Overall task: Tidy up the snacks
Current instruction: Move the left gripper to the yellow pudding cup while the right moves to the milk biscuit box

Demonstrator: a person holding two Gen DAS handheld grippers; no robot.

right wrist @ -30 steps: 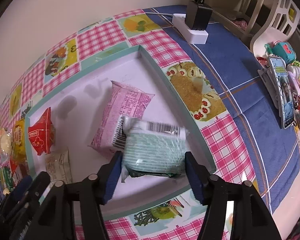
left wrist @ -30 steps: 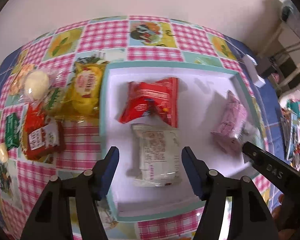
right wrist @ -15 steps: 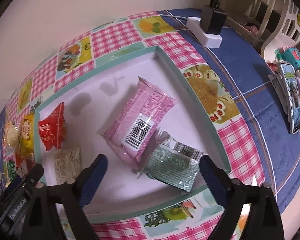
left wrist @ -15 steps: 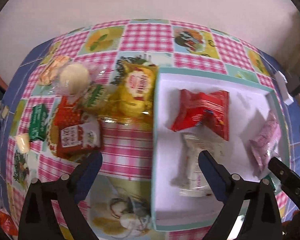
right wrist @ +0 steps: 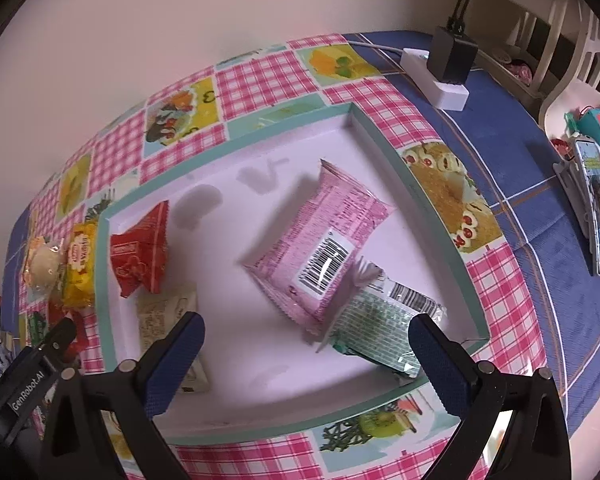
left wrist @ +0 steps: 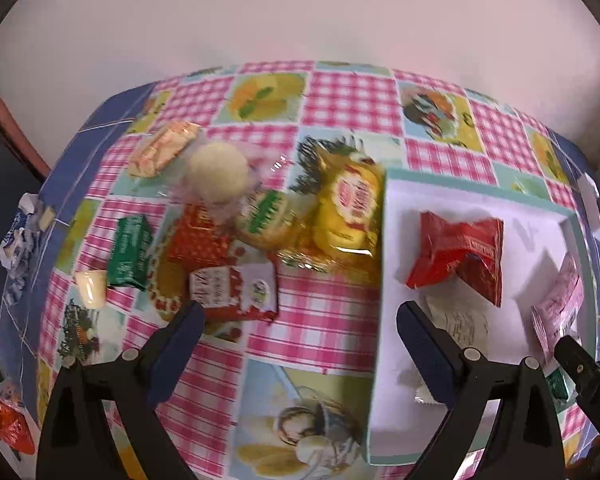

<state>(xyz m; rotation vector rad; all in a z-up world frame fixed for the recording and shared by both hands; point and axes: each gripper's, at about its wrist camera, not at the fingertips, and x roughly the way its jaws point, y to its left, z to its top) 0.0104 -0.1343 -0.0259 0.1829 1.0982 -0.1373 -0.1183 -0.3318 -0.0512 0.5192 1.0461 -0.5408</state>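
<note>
From the left wrist camera, the left gripper (left wrist: 298, 322) hangs with its dark padded fingers spread wide and empty above a glossy checked tablecloth (left wrist: 320, 320). A heap of crinkled snack packets lies beyond: a yellow pouch (left wrist: 350, 216) touching the tray's left wall, a red-and-white packet (left wrist: 230, 280), a flat green packet (left wrist: 130, 252) and a round pale bun in clear film (left wrist: 219, 172). To the right, the shallow white tray (left wrist: 384, 280) with its teal rim holds a puffed red packet (left wrist: 460, 254).

From the right wrist camera, the right gripper (right wrist: 306, 338) is likewise released, gripping nothing, above the tray (right wrist: 384, 152). A pink pillow-shaped packet (right wrist: 320, 240) overlaps a pale green packet (right wrist: 380, 330) near the tray's right wall; a cream packet (right wrist: 168, 316) lies just below the red one (right wrist: 140, 256).
</note>
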